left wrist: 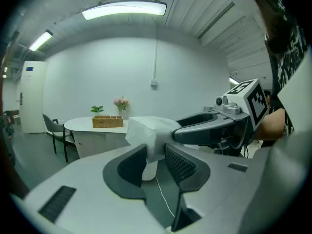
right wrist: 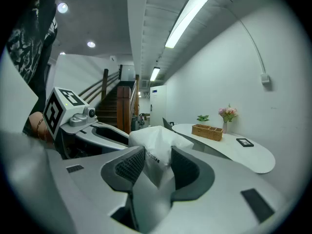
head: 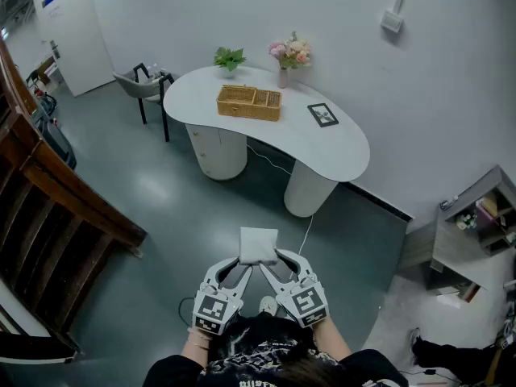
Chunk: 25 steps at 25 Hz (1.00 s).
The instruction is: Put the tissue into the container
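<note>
Tissue point(head: 259, 246), low centre of the head view, pinched from both sides at once. Left gripper point(head: 243, 262) clamps the lower left edge, jaws wide but pressed on the white pack in its own view point(left wrist: 146, 130). Right gripper point(head: 276, 260) clamps the lower right edge, pads pressed into the wrapper point(right wrist: 156, 150). Hangs over bare floor point(head: 161, 192), well apart from the table point(head: 322, 147).

Basket point(head: 249, 102), taken as the container, stands on that table in the upper centre of the frame, almost straight up the picture from the tissue and a touch to the left. Lies with its long side across the frame, slightly tilted, dividers showing inside. Shows left of centre in the left gripper view point(left wrist: 107, 122) and right of centre in the right gripper view point(right wrist: 207, 131), so sits between the two lines of sight.

Neither gripper clearly nearer. Probably calls for a carry straight ahead, then a lowering over an open compartment before letting go.
</note>
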{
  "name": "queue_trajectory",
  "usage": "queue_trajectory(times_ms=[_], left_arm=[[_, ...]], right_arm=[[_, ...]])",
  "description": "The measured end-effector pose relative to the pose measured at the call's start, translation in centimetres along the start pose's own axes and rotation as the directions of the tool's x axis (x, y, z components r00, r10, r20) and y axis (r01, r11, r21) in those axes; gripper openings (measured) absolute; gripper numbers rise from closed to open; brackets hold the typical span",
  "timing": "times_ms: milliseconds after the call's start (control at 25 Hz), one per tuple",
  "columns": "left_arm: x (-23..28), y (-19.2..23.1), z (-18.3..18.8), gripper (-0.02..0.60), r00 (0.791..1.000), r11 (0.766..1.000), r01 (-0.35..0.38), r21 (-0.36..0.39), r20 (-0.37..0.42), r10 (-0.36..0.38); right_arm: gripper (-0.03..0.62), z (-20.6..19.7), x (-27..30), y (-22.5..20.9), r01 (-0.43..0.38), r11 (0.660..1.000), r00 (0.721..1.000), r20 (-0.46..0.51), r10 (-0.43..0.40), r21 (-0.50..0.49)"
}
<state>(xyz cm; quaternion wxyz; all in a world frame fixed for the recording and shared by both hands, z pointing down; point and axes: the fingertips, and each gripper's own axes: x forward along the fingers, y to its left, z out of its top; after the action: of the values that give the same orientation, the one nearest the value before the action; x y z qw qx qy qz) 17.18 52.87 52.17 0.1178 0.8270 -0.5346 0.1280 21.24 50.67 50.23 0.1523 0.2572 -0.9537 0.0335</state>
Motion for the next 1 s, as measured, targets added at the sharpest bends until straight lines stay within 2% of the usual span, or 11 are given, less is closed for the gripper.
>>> queue_trajectory(times_ms=[360,720,1000], left_arm=[[2.3,-0.9,0.4,0.133,1.0,1.0,-0.027,-0.004,0.007,0.027],[4.7,-2.0,0.6,0.133,0.997,0.998,-0.065,-0.007,0.034,0.065],[6.3,-1.0,0.7,0.133,1.0,1.0,-0.019,-0.011,0.014,0.019]], right_arm=[[0.193,-0.4,-0.5,-2.4,-0.021,0.999,1.0,0.013,0.022,-0.025],[0.198,-1.3,-1.1,-5.0,-0.027,1.0,0.999,0.033,0.027,0.001],[0.198,-1.5,0.1,-6.3,-0.036,0.999,0.999,0.03,0.037,-0.025]])
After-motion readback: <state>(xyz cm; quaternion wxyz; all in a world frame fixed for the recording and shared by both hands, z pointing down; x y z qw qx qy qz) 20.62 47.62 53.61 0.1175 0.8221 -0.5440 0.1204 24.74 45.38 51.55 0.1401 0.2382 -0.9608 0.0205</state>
